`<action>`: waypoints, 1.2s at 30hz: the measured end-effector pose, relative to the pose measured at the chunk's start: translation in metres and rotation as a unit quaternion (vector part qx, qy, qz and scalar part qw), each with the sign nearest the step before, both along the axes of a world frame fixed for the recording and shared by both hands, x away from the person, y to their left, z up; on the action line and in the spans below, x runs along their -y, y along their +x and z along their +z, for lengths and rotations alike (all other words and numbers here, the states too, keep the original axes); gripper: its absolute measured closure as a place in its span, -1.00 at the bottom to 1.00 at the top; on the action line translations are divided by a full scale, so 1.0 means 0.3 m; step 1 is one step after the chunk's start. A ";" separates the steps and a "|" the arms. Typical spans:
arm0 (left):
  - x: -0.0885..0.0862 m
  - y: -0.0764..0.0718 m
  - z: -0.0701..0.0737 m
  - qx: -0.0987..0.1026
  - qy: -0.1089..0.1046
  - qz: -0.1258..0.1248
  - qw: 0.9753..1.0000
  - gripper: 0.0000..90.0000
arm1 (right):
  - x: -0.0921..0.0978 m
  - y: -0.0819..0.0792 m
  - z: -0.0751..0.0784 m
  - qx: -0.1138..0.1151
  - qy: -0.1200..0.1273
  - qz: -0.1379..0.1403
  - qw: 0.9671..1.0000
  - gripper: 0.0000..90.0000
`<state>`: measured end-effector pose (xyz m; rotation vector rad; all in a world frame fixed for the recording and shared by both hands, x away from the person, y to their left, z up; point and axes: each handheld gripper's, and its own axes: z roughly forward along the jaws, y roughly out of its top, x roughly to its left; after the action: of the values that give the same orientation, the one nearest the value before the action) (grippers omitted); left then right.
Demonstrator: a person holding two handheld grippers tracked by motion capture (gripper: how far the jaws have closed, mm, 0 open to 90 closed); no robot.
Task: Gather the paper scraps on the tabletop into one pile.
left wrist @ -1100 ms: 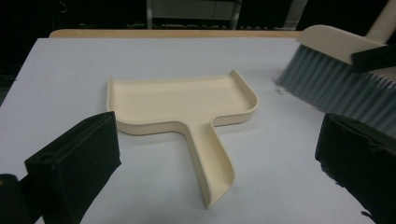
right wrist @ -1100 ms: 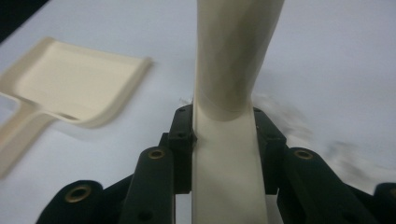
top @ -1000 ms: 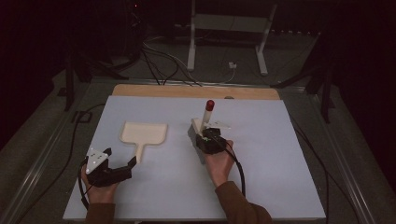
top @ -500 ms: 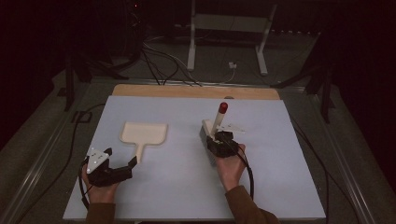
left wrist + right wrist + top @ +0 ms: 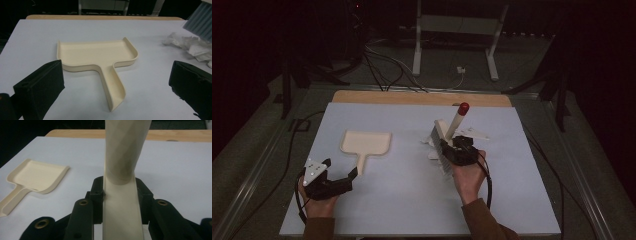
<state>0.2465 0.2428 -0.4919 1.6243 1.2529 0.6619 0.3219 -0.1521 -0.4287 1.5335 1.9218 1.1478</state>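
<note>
Right hand-held gripper [image 5: 451,148] clamps its matte black jaws on the smooth cream handle of a brush [image 5: 451,131], red-capped, bristles over crumpled white paper scraps [image 5: 472,134]. Left hand-held gripper [image 5: 343,176] gapes open just short of the flat, rimmed cream plastic dustpan [image 5: 100,58] lying on the pale tabletop [image 5: 402,190].

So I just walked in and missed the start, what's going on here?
A person at a table works a gripper in each hand. The right gripper is shut on a brush, held over crumpled paper scraps. The left gripper, jaws open, points at a cream dustpan lying flat and untouched. It looks like a sweep-up is about to begin.
</note>
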 end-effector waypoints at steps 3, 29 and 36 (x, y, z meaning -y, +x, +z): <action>0.002 0.001 -0.001 -0.001 0.002 -0.001 1.000 -0.99 | 0.041 -0.001 0.012 0.003 0.002 -0.007 1.000 0.50; 0.002 0.001 -0.002 -0.001 -0.002 -0.001 1.000 -0.99 | 0.279 0.137 -0.066 -0.009 -0.056 -0.057 0.997 0.50; 0.002 0.000 -0.001 0.000 -0.002 -0.002 1.000 -0.99 | 0.231 0.157 -0.124 -0.021 -0.069 -0.048 0.996 0.50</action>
<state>0.2465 0.2423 -0.4923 1.6234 1.2497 0.6555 0.3691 -0.2214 -0.4658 1.5691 1.8892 0.9296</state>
